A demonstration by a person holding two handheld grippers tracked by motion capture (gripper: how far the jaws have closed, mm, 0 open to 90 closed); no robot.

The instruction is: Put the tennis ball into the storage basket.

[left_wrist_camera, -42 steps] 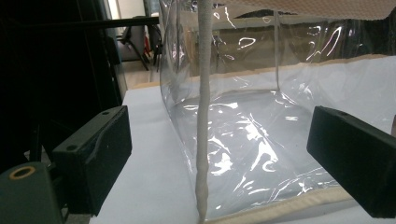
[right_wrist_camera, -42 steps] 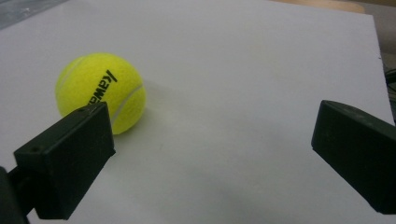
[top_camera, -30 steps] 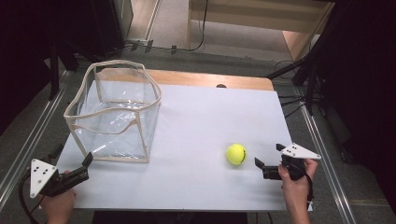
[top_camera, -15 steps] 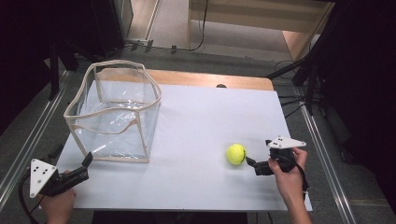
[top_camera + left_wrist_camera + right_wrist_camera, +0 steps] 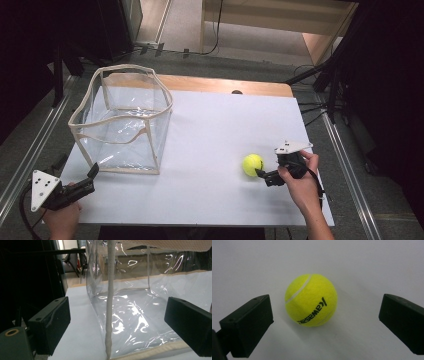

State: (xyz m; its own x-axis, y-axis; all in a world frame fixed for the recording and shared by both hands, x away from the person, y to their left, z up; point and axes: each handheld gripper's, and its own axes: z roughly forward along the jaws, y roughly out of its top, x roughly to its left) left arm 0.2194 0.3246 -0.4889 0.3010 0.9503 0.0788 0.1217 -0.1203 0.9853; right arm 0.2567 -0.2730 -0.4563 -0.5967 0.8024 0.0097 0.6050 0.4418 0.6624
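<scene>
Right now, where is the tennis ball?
In the high view the tennis ball lies on the white table, right of centre, just ahead of the open right hand-held gripper and well right of the clear bin.

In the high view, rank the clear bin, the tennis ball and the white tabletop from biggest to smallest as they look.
1. White tabletop
2. Clear bin, which stands on it
3. Tennis ball, far smaller than either

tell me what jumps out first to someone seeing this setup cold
The bright yellow tennis ball on the white table, toward its right near side, sits just ahead of the right gripper, between its open jaws without touching them. At the left stands a clear plastic bin with cream edging, the open left gripper aimed at its near corner.
</scene>
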